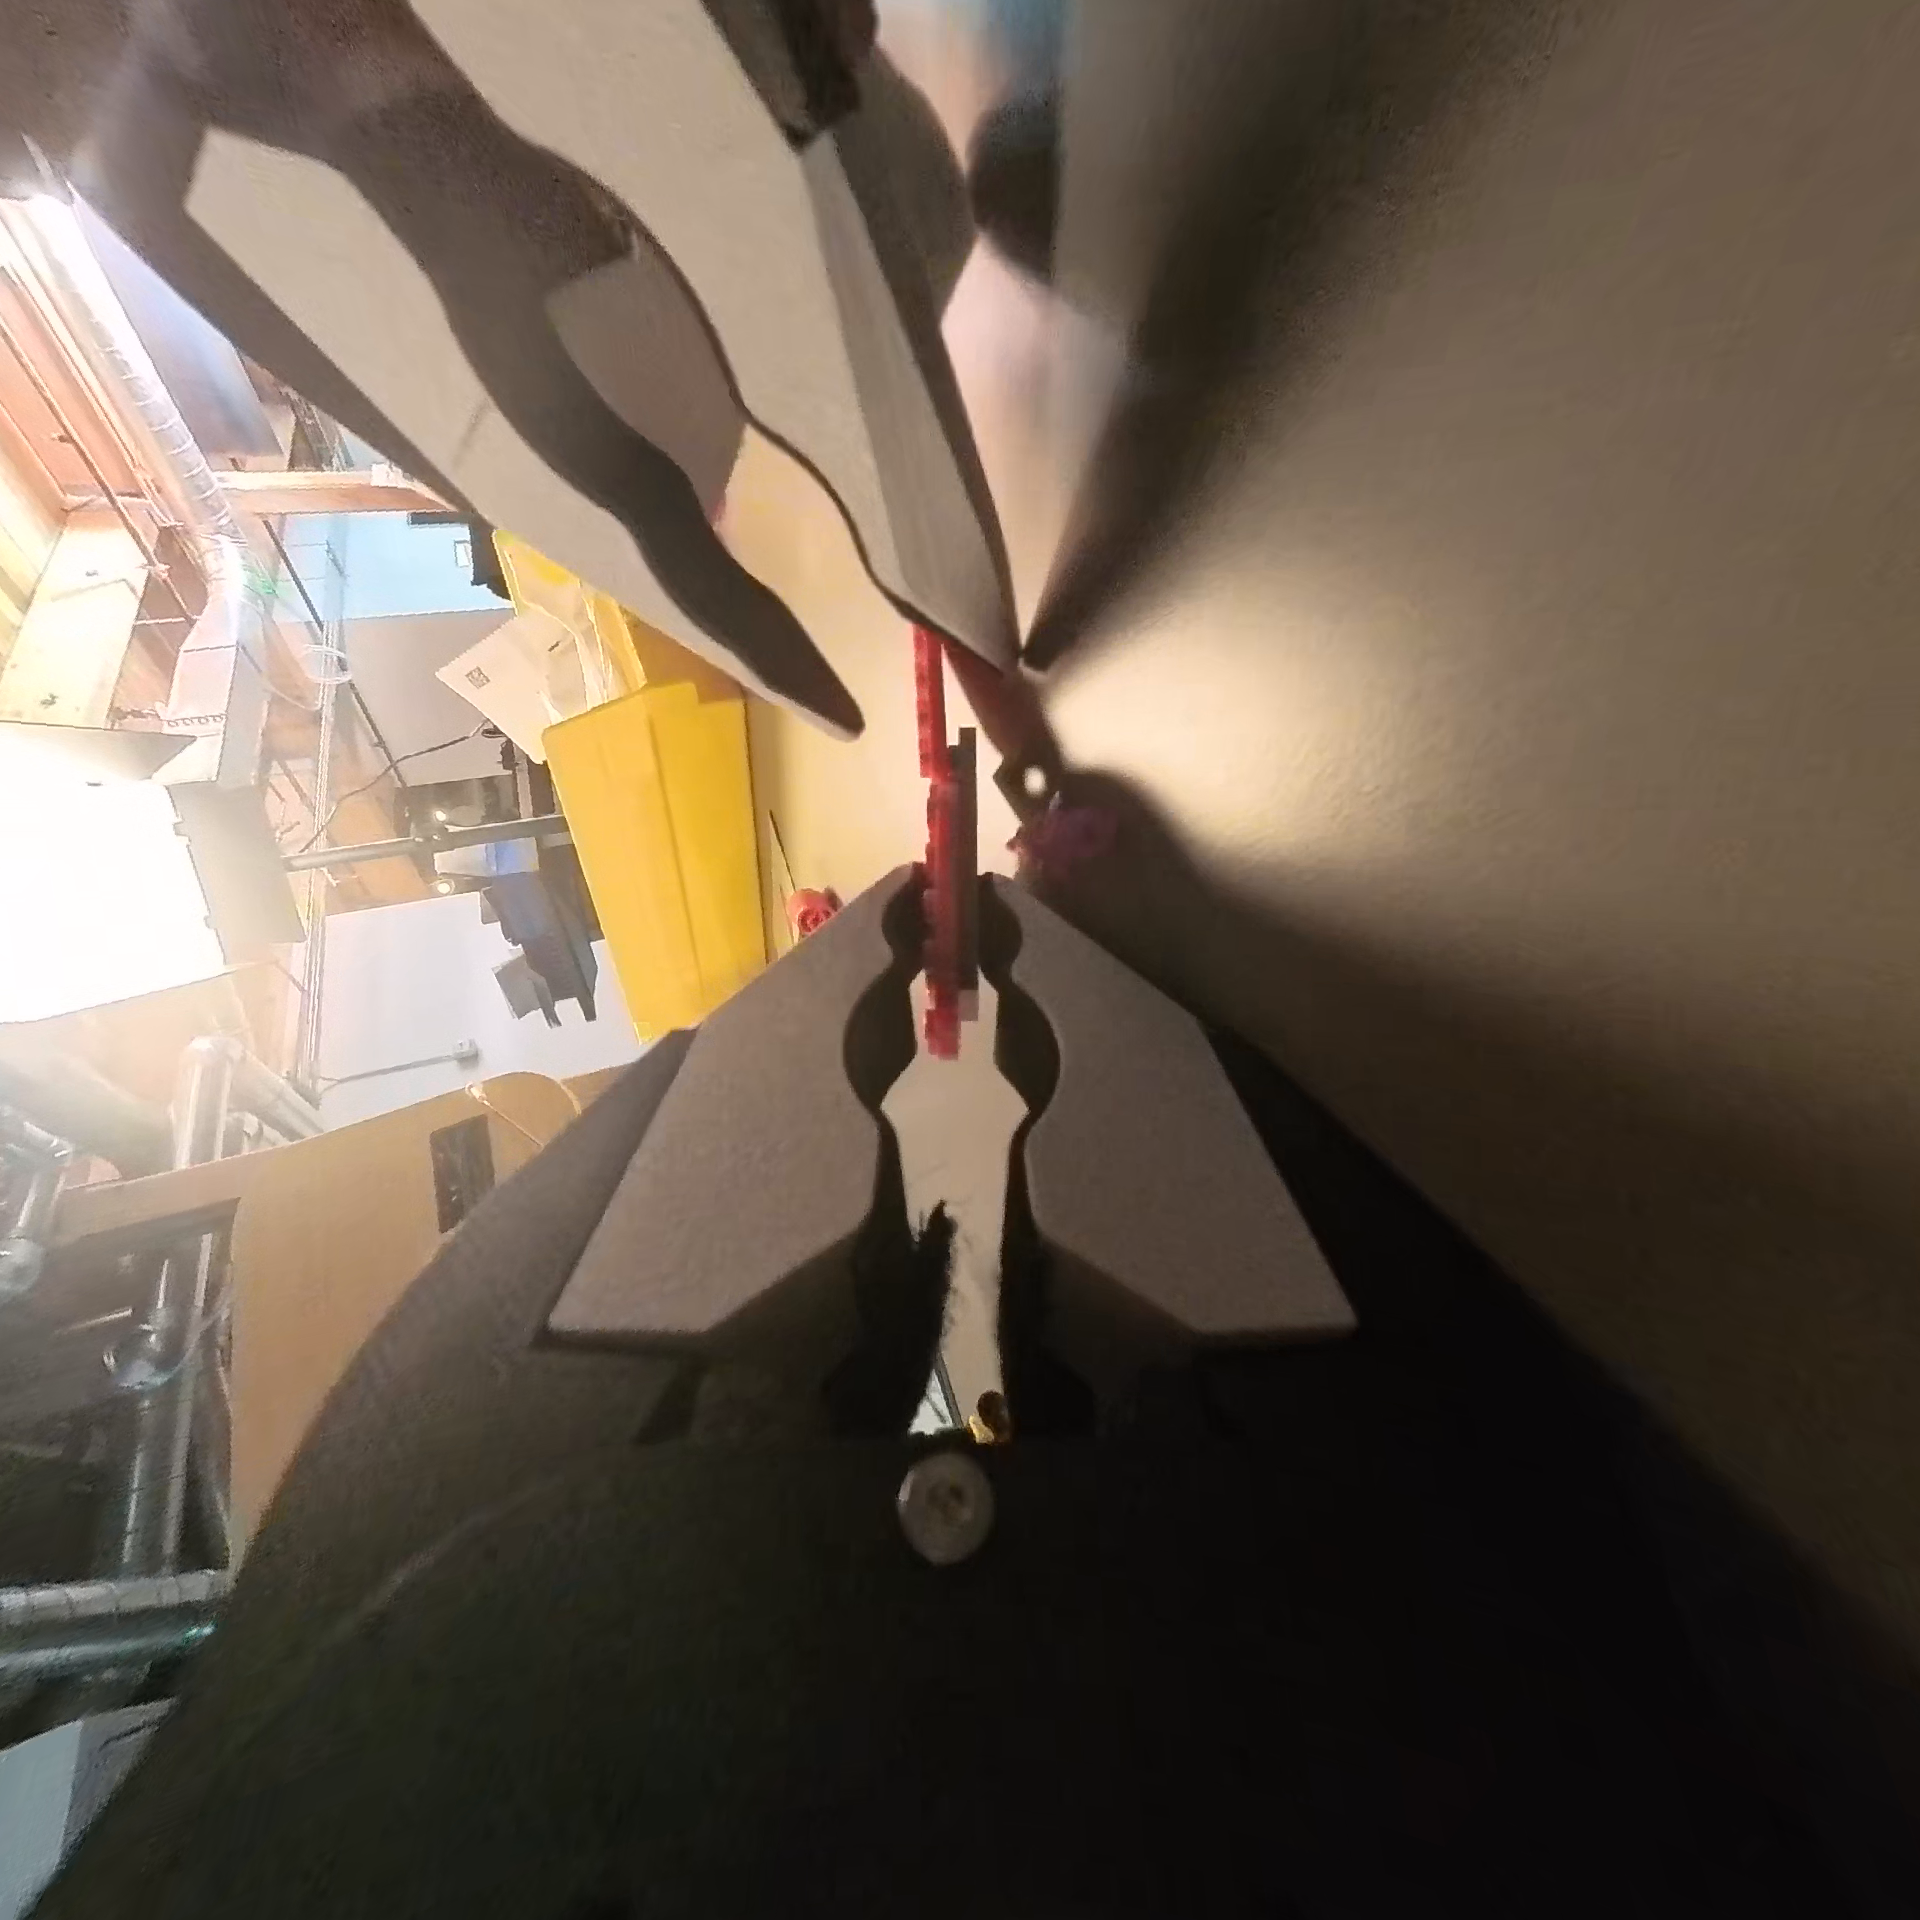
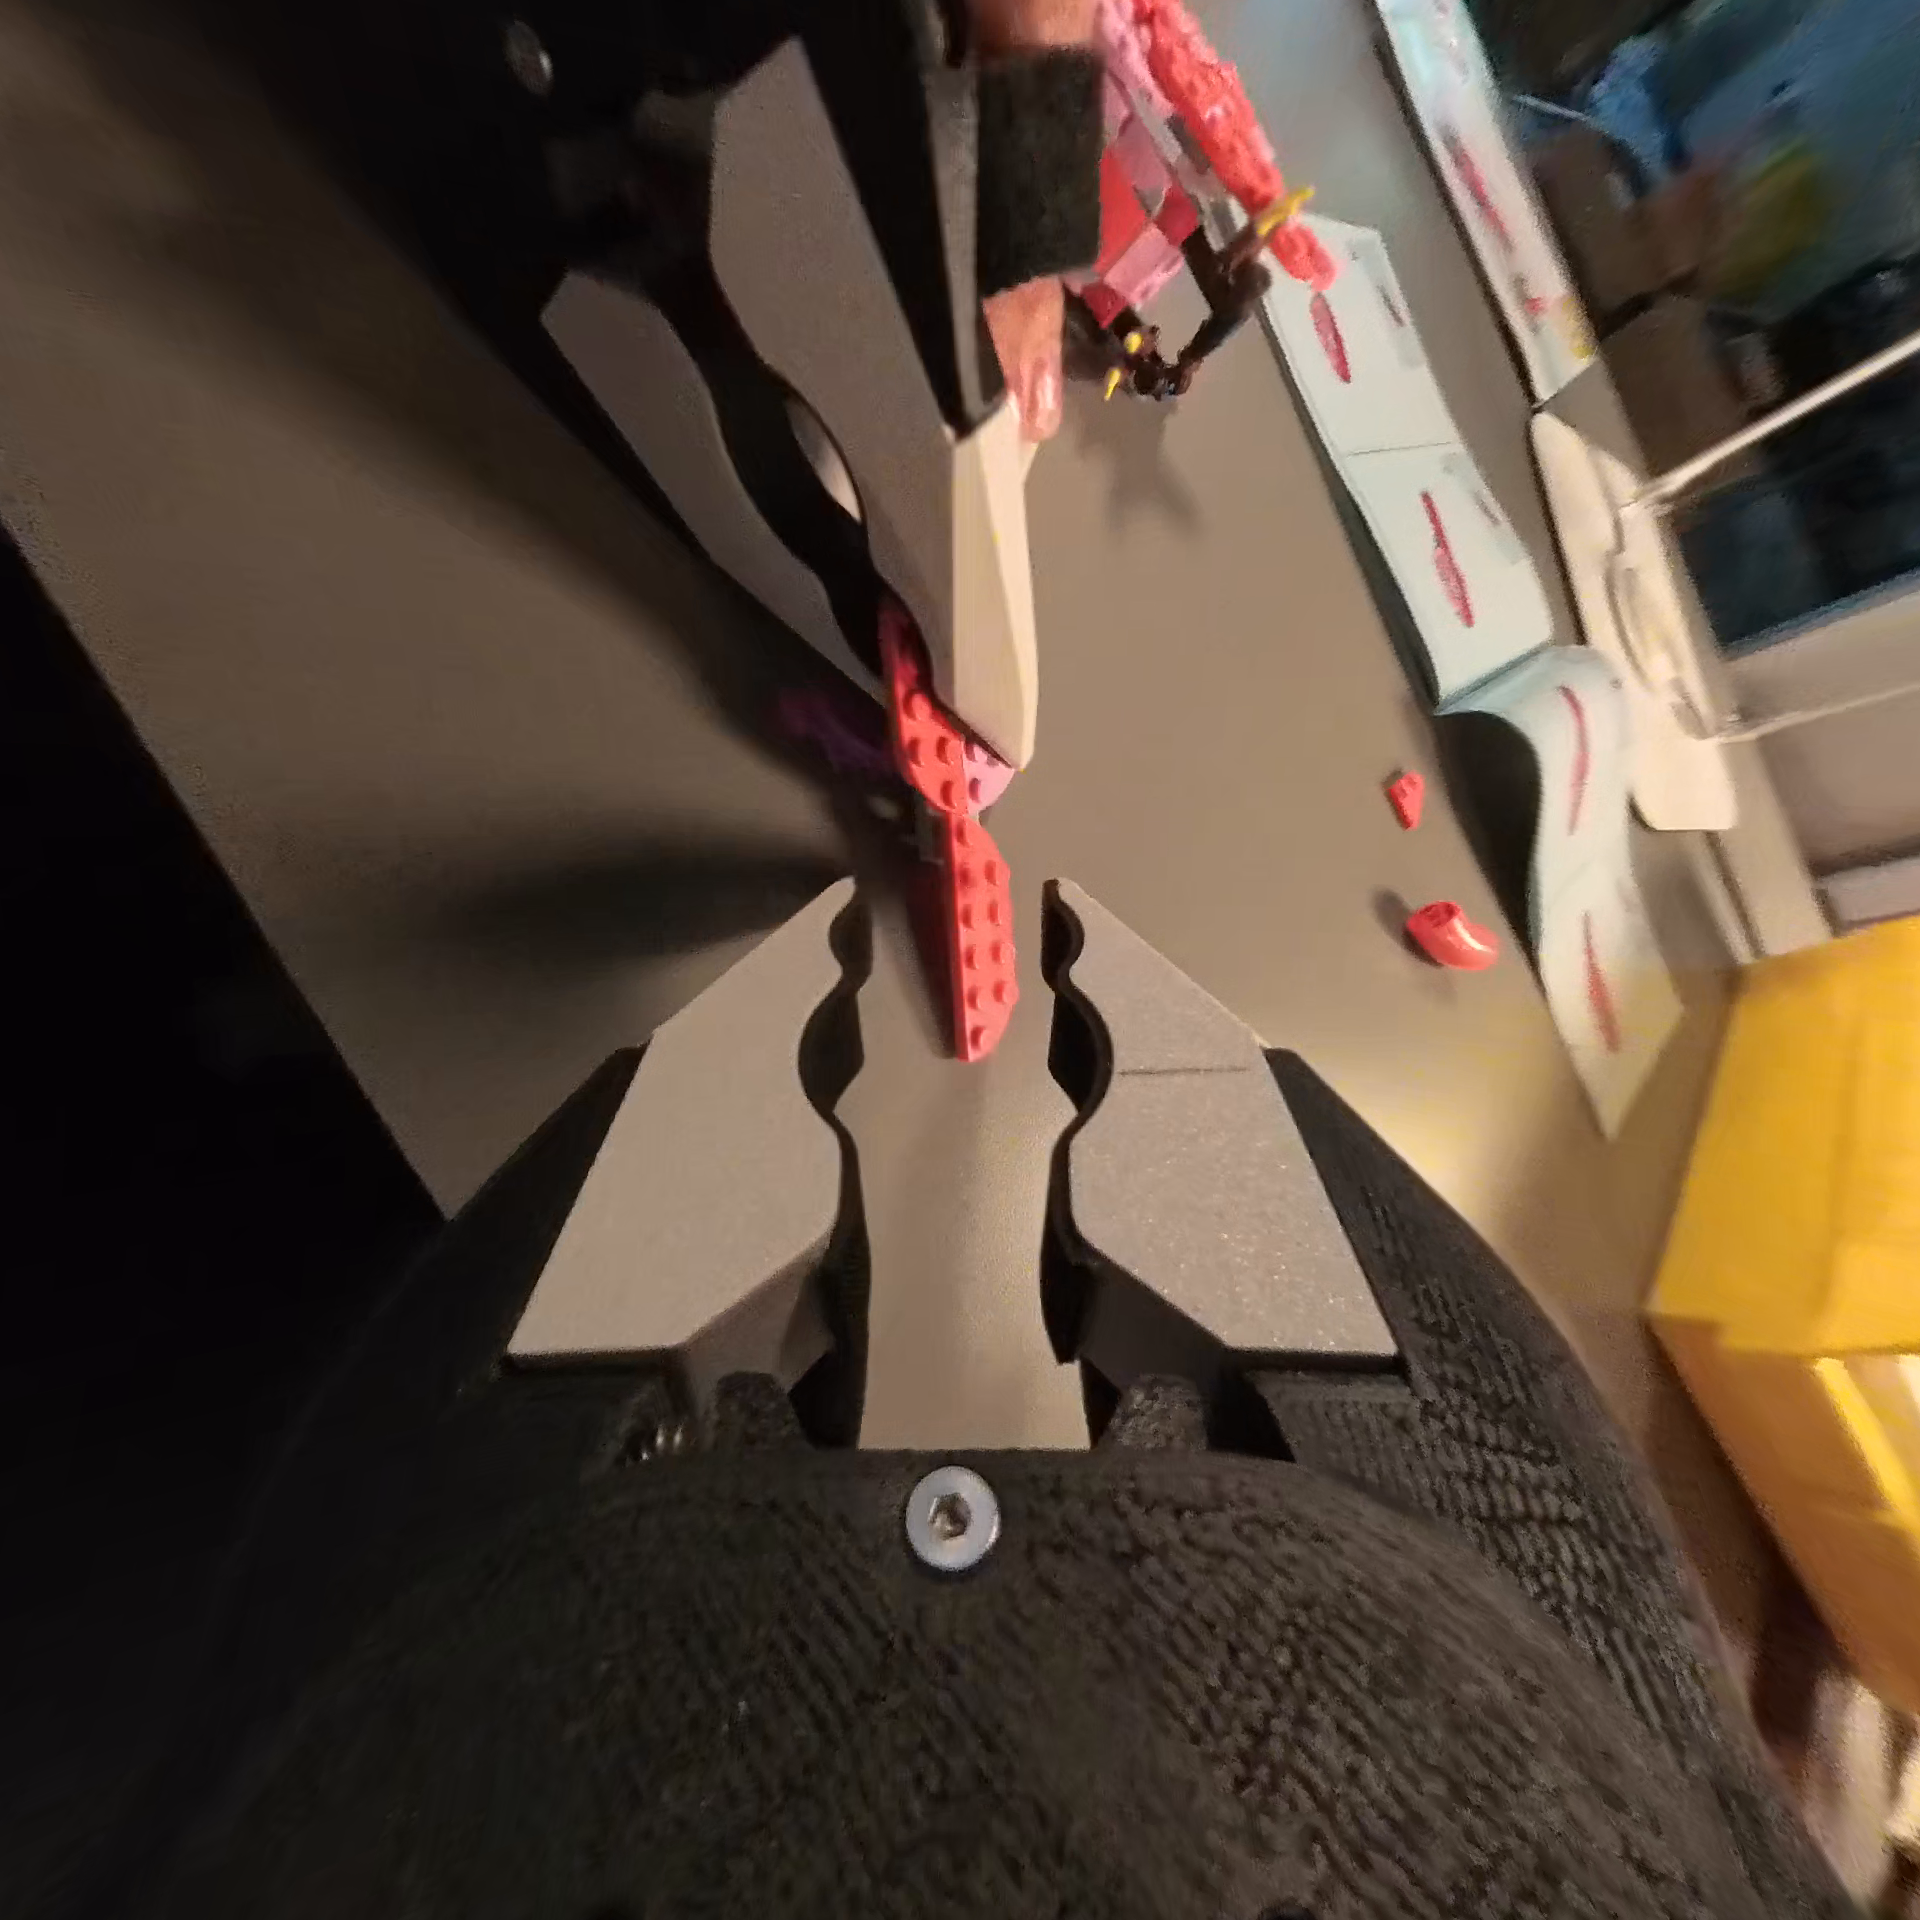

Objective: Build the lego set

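Observation:
My left gripper (image 1: 953,883) is shut on a red studded plate assembly (image 1: 948,935), seen edge-on between its pads. The right wrist view shows it from the top (image 2: 945,717), gripping the assembly's upper red and pink plates (image 2: 930,727). The assembly's lower red plate (image 2: 977,935) hangs between the fingers of my right gripper (image 2: 948,883). That gripper is open, with a gap on each side of the plate. In the left wrist view the right gripper (image 1: 925,691) reaches in from the upper left. A purple piece (image 1: 1070,831) and a black holed part (image 1: 1029,779) sit behind the assembly.
A grey table (image 2: 1195,727) lies below. Two loose red pieces (image 2: 1449,935) (image 2: 1405,798) lie to the right, near open instruction booklets (image 2: 1455,520). A yellow bin (image 2: 1818,1143) (image 1: 665,852) stands at the edge. A pink and red built model (image 2: 1195,135) is at the top. Left and right tips are no more than a few centimetres apart.

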The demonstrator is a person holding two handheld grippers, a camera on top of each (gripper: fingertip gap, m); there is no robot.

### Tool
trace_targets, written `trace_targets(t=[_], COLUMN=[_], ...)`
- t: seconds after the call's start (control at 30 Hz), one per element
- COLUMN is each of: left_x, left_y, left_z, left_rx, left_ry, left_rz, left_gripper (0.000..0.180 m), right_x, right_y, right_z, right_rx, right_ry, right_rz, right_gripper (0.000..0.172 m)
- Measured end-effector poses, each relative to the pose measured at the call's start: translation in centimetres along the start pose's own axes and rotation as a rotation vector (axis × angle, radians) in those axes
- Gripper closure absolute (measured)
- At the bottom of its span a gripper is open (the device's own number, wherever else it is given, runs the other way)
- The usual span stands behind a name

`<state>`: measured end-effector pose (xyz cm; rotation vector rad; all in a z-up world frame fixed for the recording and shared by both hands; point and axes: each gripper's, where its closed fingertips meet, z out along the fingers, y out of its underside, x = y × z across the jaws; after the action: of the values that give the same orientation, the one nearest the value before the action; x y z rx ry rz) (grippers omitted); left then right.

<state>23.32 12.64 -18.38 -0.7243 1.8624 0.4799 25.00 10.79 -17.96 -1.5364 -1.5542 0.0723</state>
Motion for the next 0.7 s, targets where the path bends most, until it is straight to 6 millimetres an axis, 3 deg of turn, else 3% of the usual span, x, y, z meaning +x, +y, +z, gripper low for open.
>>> trace_targets(t=[0.37,0.7], left_x=[-0.07,-0.54], left_y=[0.14,0.14], left_z=[0.16,0.28], left_rx=[-0.010,0.017], left_ry=[0.000,0.009], left_rz=[-0.040,-0.204], left_gripper=[0.174,0.174], right_x=[-0.08,0.41], right_y=[-0.27,-0.27], right_z=[0.93,0.90], right_rx=[-0.058,-0.046], right_ry=[0.049,0.089], right_rz=[0.011,0.027], right_gripper=[0.158,0.154])
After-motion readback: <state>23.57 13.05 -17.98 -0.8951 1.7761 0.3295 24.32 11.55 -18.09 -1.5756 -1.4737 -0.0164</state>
